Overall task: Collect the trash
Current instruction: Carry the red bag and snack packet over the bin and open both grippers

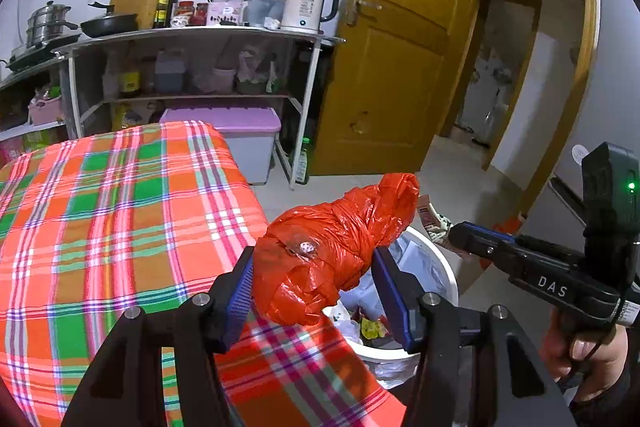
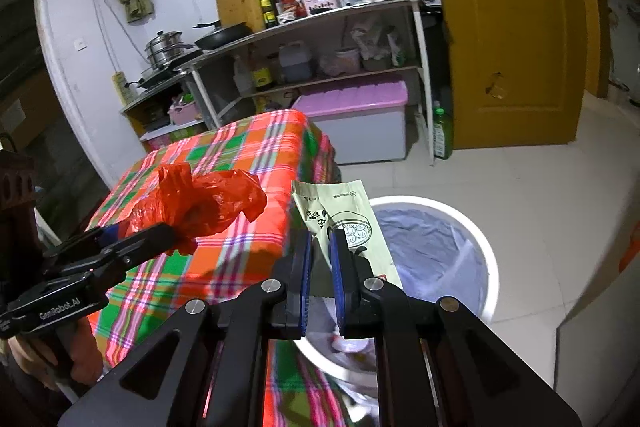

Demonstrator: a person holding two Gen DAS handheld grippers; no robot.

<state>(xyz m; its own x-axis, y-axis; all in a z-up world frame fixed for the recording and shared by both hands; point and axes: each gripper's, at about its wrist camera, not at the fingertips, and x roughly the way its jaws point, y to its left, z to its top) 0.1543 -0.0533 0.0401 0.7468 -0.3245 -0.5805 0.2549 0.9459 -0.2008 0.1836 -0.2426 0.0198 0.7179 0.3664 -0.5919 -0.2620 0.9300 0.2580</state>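
My left gripper [image 1: 316, 283] is shut on a crumpled red plastic bag [image 1: 332, 251], held above the table's right edge and the rim of a white trash bin [image 1: 442, 267]. The same red plastic bag [image 2: 204, 205] shows at the left of the right wrist view, with the left gripper [image 2: 176, 237] clamped on it. My right gripper [image 2: 320, 259] is shut on a pale green food wrapper [image 2: 344, 215] printed with a steamer picture, just left of the white trash bin [image 2: 480, 239]. The right gripper [image 1: 460, 237] reaches in from the right in the left wrist view.
A table with an orange, green and pink checked cloth [image 1: 120, 219] fills the left. Behind it stand a shelf rack [image 1: 192, 39] with a kettle, pans and bottles, a purple-lidded box [image 1: 240, 143] and an open yellow door [image 1: 396, 39]. The bin holds a liner and scraps.
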